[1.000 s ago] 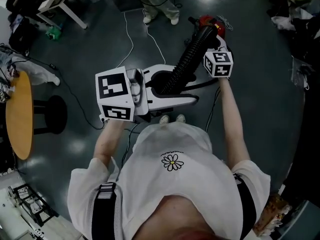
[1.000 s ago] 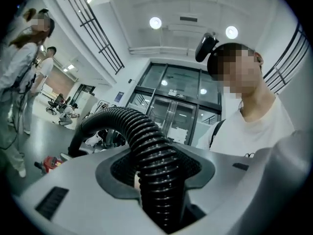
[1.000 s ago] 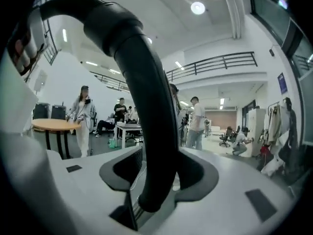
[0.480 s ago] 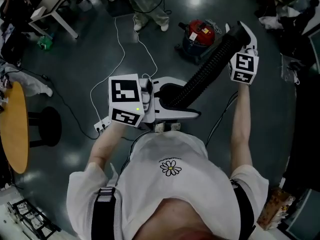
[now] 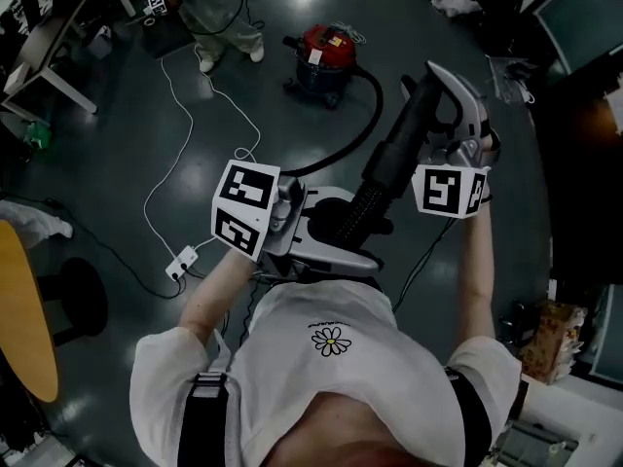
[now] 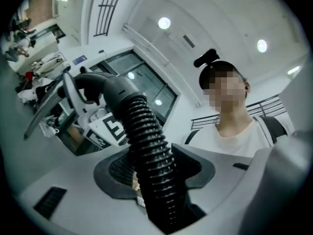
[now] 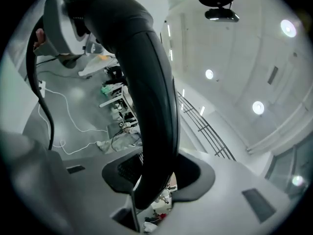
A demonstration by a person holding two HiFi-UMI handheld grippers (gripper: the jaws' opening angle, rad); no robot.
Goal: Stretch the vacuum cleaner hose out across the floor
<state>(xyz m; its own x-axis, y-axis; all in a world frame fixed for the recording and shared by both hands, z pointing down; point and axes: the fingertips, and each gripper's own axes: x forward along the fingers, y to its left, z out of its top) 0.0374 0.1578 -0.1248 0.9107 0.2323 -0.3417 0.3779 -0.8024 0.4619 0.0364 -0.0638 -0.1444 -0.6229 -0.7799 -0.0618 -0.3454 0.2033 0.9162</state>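
A red vacuum cleaner [image 5: 326,56] stands on the dark floor ahead. Its black hose [image 5: 365,115] curves from it toward me. My left gripper [image 5: 336,224] is shut on the ribbed stretch of hose [image 6: 146,141], which passes between its pads at my waist. My right gripper [image 5: 443,129] is shut on the smooth curved handle end [image 5: 404,139], held higher and to the right. In the right gripper view the handle [image 7: 151,82] rises out of the jaws of that gripper [image 7: 154,180]. The left gripper [image 6: 151,180] shows the same grip on the ribs.
A white cable [image 5: 185,154] runs across the floor to a power strip [image 5: 180,261]. A person's legs [image 5: 219,17] stand behind the vacuum. A round wooden table [image 5: 19,309] and black stool [image 5: 83,300] are at left. Clutter lines the right side [image 5: 506,8].
My right gripper has carried the handle end rightward and away from the left gripper. The head view has swung, so the red vacuum now lies farther left and in full view.
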